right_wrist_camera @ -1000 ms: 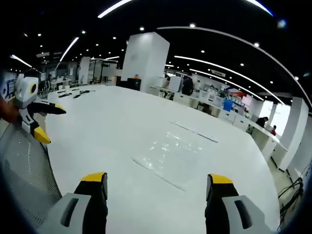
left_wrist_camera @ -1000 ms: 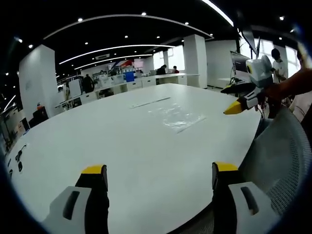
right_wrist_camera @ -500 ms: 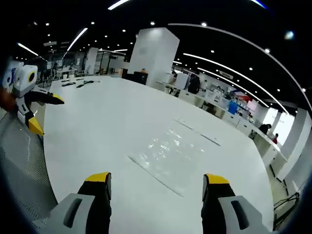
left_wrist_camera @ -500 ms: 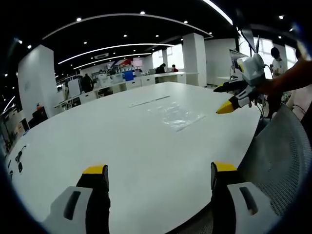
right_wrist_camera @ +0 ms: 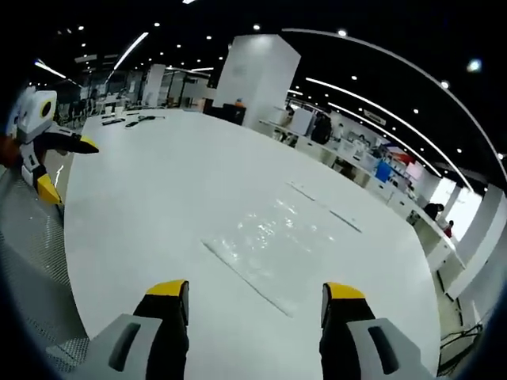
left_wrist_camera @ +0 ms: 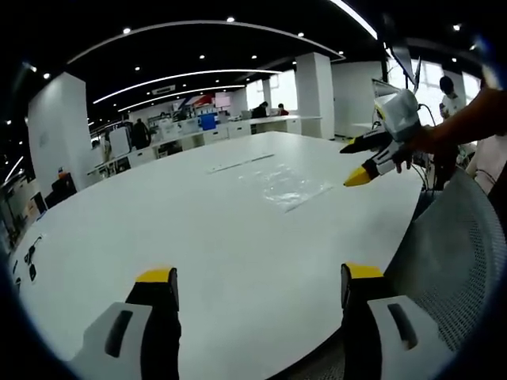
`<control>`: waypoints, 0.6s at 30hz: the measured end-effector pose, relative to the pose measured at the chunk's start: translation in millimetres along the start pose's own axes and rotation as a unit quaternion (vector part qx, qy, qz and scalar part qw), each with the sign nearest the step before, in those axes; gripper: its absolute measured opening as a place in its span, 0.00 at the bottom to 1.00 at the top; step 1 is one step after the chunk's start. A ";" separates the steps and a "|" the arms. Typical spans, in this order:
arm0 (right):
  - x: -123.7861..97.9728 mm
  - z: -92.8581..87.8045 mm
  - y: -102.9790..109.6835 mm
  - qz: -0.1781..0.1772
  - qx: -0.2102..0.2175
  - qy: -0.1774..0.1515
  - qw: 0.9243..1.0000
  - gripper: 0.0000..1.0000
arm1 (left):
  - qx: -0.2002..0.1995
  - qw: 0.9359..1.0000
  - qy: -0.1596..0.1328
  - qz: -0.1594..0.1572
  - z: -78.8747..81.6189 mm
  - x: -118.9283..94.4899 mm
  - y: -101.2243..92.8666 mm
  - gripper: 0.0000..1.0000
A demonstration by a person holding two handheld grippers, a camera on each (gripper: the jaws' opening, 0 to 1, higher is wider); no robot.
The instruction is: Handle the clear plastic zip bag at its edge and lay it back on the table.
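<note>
Above bag (right_wrist_camera: 273,249), right gripper (right_wrist_camera: 255,291) wide, empty.

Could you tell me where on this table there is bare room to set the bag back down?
The white table is bare between the left gripper and the clear zip bag. Bare surface also runs beyond the bag. Small dark items crowd the far-left edge. The right gripper hangs open near the bag's edge.

Both views look low across one white table (left_wrist_camera: 198,229) — from opposite ends of its near edge.
</note>
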State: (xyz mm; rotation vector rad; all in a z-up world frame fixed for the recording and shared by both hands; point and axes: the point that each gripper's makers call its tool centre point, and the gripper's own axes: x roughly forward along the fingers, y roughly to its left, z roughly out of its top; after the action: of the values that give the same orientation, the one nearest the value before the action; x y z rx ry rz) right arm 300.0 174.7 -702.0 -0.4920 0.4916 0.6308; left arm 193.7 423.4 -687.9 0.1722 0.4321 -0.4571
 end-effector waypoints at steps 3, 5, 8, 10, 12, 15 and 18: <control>1.9 -1.4 3.2 0.004 -0.009 0.007 1.000 0.65 | 0.000 1.000 -0.001 0.000 0.1 0.0 0.3 0.83; 3.0 -2.2 5.6 0.009 -0.014 0.011 1.000 0.63 | 0.000 1.000 -0.002 0.003 -0.1 0.1 2.1 0.83; 6.1 -4.0 5.2 0.013 -0.023 0.016 1.000 0.60 | 0.001 1.000 -0.001 0.002 -1.0 0.7 2.3 0.83; 9.7 -6.4 2.9 0.014 -0.028 0.022 0.999 0.58 | 0.000 1.000 -0.002 0.001 -0.4 0.5 1.8 0.82; 11.5 -7.8 2.0 0.013 -0.032 0.028 0.999 0.54 | 0.000 1.000 -0.002 0.000 0.5 0.0 1.0 0.82; 15.4 -7.3 2.3 0.016 -0.026 0.028 0.999 0.53 | 0.001 1.000 -0.002 0.000 0.8 0.0 0.5 0.82; 20.1 -11.3 2.7 0.021 -0.028 0.037 0.999 0.53 | 0.001 1.000 -0.002 -0.001 0.9 -0.3 0.1 0.82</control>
State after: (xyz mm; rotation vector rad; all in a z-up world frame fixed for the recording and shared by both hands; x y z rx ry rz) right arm 309.2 178.8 -722.9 -0.5619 0.5568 0.6700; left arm 193.9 423.4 -686.9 0.1730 0.4288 -0.4599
